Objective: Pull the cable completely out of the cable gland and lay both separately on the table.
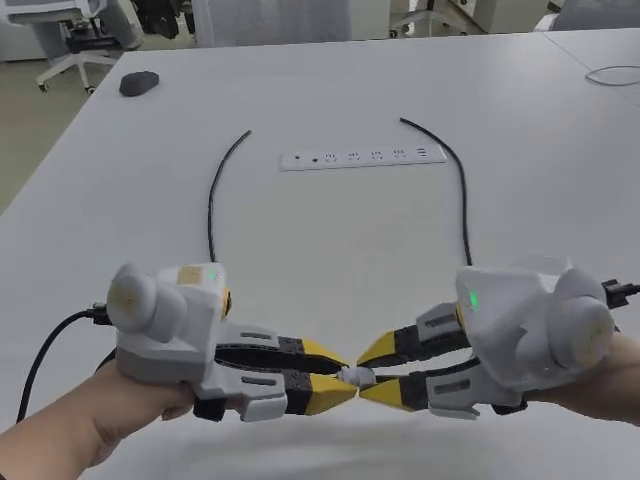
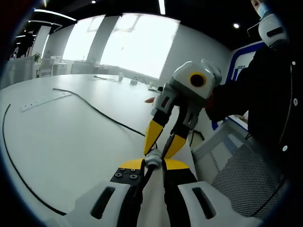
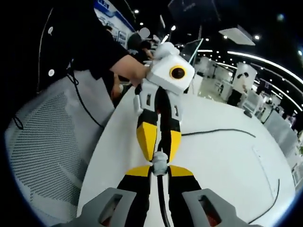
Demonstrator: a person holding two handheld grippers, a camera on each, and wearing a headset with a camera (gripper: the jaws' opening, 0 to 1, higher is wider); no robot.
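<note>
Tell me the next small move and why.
Probably draw the left gripper and right gripper slowly apart. Their tips meet on the cable gland, and the black cable trails from behind each across the table, so it looks threaded, not yet pulled out.

White table [image 1: 330, 250] bears a power strip [image 1: 362, 157], a black cable [image 1: 215, 190] curving past both of its ends, and a mouse [image 1: 139, 83].

Bright, even light fills the white surface [image 1: 330, 230]. Windows [image 2: 137, 45] beyond the left tongs [image 2: 154, 163] glare. Round views bend at edges.
</note>
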